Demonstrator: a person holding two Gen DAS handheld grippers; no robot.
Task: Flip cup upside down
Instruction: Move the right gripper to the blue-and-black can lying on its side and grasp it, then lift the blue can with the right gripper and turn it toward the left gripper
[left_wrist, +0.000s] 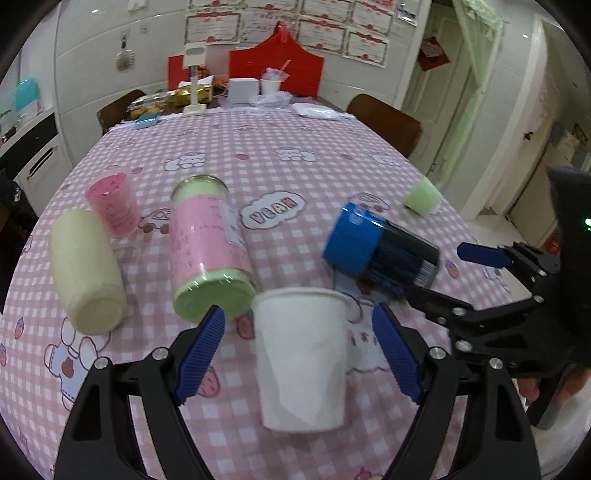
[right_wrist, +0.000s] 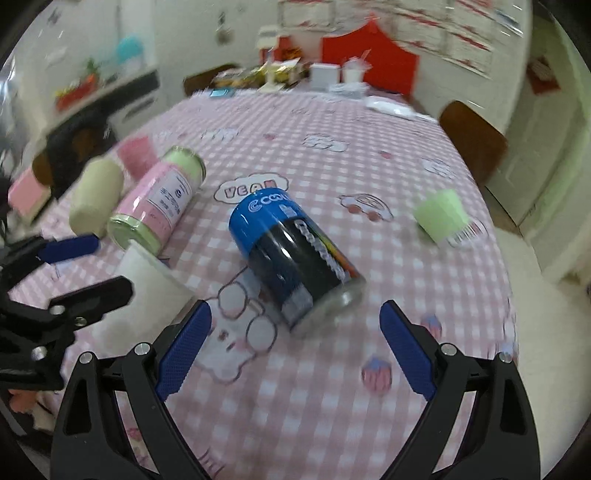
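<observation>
White paper cup (left_wrist: 301, 360): lower centre of frame, rim up, between the spread pads of the left gripper (left_wrist: 299, 354), untouched; right gripper (right_wrist: 295, 354): fingers apart, holding nothing; blue can (right_wrist: 295, 258): on its side, mid-frame, on pink checked tablecloth (right_wrist: 332, 406).

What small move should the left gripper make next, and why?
Probably close the left gripper on the white cup. The cup stands rim up between its open fingers, apart from both, so it is not yet held and cannot be flipped. The right gripper is open, holding nothing.
</observation>
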